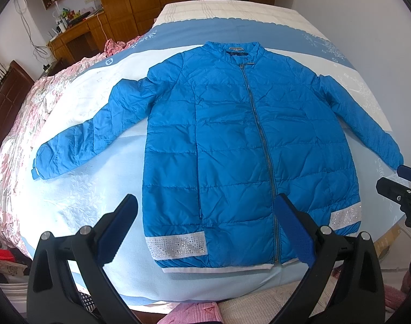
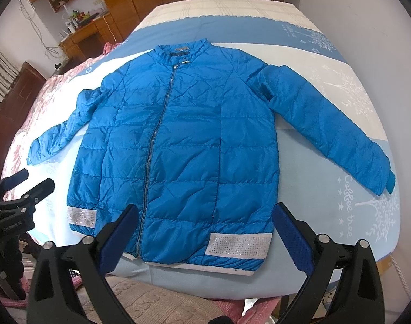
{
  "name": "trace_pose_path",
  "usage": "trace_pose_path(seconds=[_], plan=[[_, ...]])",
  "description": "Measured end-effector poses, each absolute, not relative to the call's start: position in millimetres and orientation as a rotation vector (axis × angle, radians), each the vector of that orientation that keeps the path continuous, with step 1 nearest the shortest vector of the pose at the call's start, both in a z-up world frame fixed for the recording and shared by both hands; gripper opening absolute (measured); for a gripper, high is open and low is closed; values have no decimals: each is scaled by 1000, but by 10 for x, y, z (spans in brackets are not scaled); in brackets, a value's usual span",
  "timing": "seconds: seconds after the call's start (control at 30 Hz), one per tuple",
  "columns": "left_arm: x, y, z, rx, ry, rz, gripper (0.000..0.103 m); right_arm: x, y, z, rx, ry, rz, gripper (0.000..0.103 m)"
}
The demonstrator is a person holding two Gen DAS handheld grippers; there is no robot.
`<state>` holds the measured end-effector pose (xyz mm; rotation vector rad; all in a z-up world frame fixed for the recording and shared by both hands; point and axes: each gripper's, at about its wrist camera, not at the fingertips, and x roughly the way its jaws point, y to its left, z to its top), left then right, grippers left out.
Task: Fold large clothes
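1. Left gripper (image 1: 205, 226) low in front of the jacket hem, jaws spread wide, nothing between them
2. Right gripper (image 2: 205, 232) likewise above the hem, jaws spread, empty
3. Blue quilted jacket (image 1: 232, 140) flat on the bed (image 1: 103, 210), front up, zipped, collar away from the cameras, both sleeves angled outward
4. White sequinned bands near the hem on either side
5. Pink floral quilt (image 1: 19, 140) bunched along the bed's left edge
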<state>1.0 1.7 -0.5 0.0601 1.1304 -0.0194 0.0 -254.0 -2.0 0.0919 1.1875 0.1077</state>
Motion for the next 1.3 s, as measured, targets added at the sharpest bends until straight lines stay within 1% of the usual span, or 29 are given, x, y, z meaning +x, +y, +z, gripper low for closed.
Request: trace_pose_path(seconds=[0.53,0.7,0.8,0.9,1.0,1.1,1.2,1.3], plan=[[35,-23,-33,76,1136,-16,100,62,-2583,-63,103,1181,98,99],[91,-68,-54,84,1147,-21,100,92,-2649,-87,139,1175,108,99],[220,-103,-156,54,1188,-51,100,145,-2797,-197,200,1190,111,99],[431,-219,-327,51,1240,-95,100,224,-3142,-409,331,1220,83,99],[651,-417,-427,67,1256,-149,100,250,-3688,-619,477,1215,-14,99],[906,-697,-476,115,1236,-210,100,219,-4407,-790,625,1186,-151,99],[1185,-1009,-482,142,1176,-279,100,165,-5128,-943,770,1143,-252,99],[1484,-1366,-520,193,1142,-328,100,109,-5682,-1126,910,1125,-325,98]])
